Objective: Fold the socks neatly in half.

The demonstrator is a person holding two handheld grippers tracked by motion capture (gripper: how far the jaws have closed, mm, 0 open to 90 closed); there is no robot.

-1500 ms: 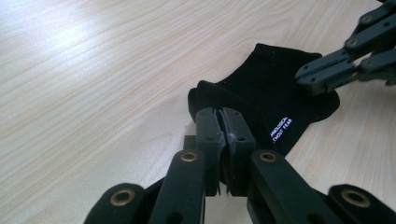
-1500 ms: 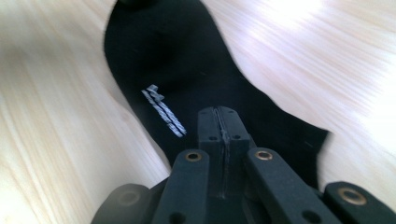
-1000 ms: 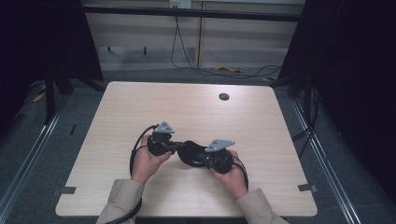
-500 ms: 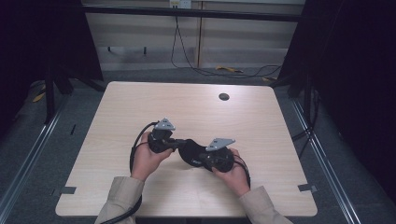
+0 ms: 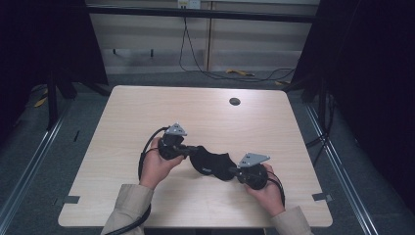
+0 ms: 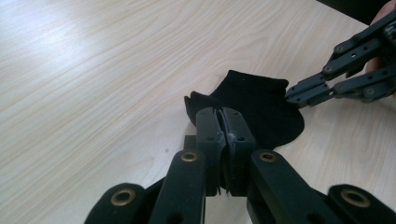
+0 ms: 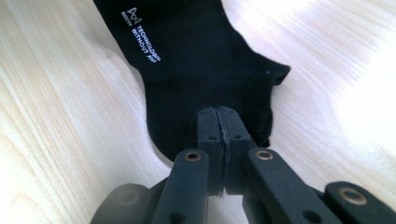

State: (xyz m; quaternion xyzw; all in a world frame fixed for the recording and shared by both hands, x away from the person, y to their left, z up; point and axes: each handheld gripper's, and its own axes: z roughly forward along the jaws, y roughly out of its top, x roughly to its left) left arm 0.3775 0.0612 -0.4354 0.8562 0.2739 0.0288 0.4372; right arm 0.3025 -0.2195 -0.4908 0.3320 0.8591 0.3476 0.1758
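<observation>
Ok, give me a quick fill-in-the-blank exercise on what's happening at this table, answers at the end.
1. Both grippers are clamped on a black ____.
2. The left gripper and the right gripper pinch it at ____ ends.
3. White ____ is printed on the sock.
4. The wooden table has a small round ____ near its far edge.

Missing words: sock; opposite; lettering; hole

A black sock point(image 7: 201, 70) with white lettering lies on the pale woodgrain table point(image 5: 147, 112).
</observation>
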